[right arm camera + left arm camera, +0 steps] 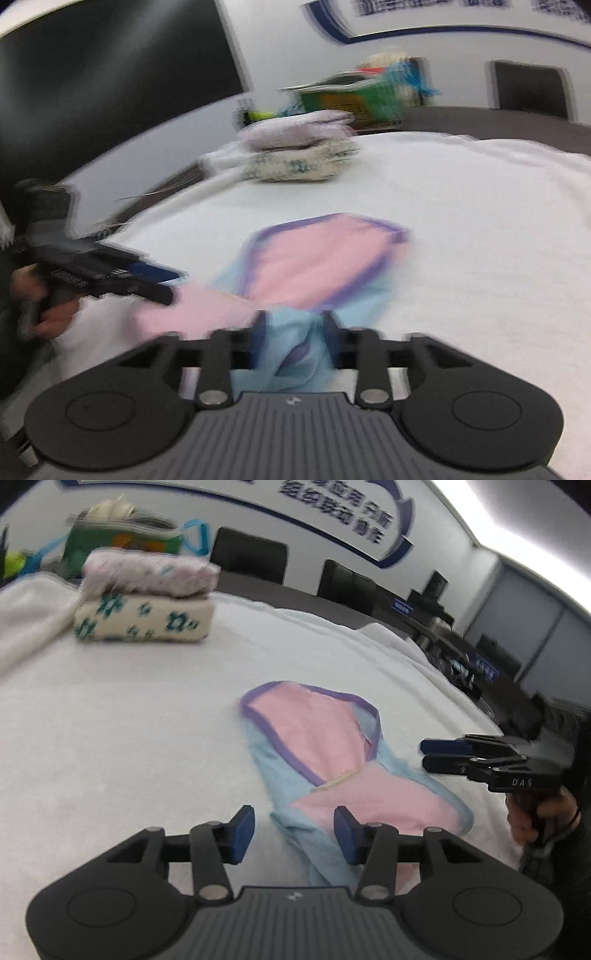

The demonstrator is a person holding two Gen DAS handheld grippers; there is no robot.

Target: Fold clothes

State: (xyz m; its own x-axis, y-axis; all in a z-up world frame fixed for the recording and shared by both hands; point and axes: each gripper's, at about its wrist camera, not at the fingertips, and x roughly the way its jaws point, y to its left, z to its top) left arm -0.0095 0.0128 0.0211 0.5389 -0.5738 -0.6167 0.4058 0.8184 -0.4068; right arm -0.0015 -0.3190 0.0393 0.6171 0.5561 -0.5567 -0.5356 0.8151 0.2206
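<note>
Though rumpled, pink-and-blue garment (pixel 332 760)

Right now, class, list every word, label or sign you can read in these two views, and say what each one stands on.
"DAS": on the side of the right gripper, left wrist view.
Blue characters on the wall sign: too blurred to read.
Small blue plaques on the far desks: too small to read.
Print on the green bag: blurred, unreadable.

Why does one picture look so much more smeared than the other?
Right wrist view: heavy motion blur streaks the pink and blue garment and folded stack. Left wrist view: sharper, only the stack softened; a bright ceiling light glares, and fisheye curves the wall.
</note>
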